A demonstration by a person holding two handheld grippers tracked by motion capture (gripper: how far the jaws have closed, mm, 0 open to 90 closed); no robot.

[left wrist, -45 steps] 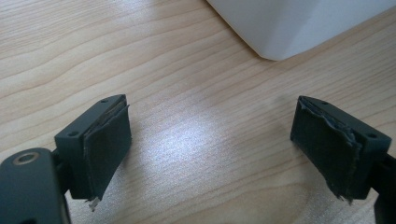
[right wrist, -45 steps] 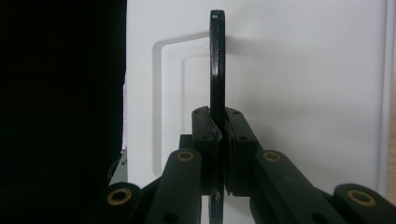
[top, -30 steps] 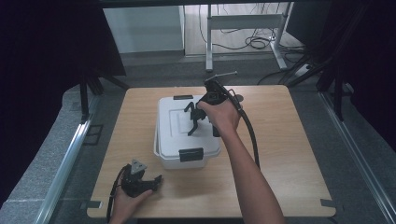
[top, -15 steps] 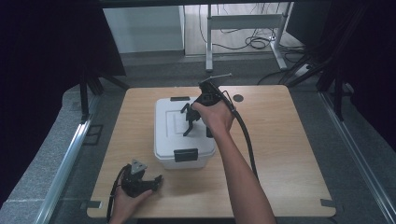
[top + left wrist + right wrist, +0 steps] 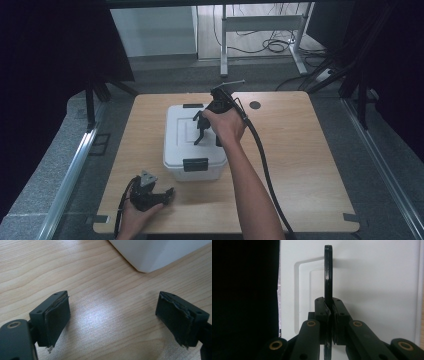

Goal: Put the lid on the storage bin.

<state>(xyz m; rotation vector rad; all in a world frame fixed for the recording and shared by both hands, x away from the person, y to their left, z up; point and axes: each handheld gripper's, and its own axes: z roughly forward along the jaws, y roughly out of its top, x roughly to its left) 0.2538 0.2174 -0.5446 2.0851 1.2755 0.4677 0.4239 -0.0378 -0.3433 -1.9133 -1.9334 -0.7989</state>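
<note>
A white plastic box (image 5: 180, 145) with a lid stands on the wooden table (image 5: 300, 165), left of centre. On its lid a thin black handle (image 5: 328, 272) stands upright. My right gripper (image 5: 329, 312) is shut on that handle and reaches down over the lid (image 5: 200, 131) from the right. My left gripper (image 5: 167, 195) lies near the front left edge, held in a hand. Its jaws stand wide open over bare wood (image 5: 112, 312), and a corner of the box (image 5: 155, 252) shows just beyond them.
Black latches sit at the box's front (image 5: 195, 164) and back (image 5: 192, 105). A cable (image 5: 265, 165) trails from the right gripper across the table's right half. A dark hole (image 5: 255, 105) marks the far edge. Desk legs and floor cables lie beyond.
My right hand has shifted slightly to the left over the lid, still clamped on the handle. The left gripper has stayed where it was.
</note>
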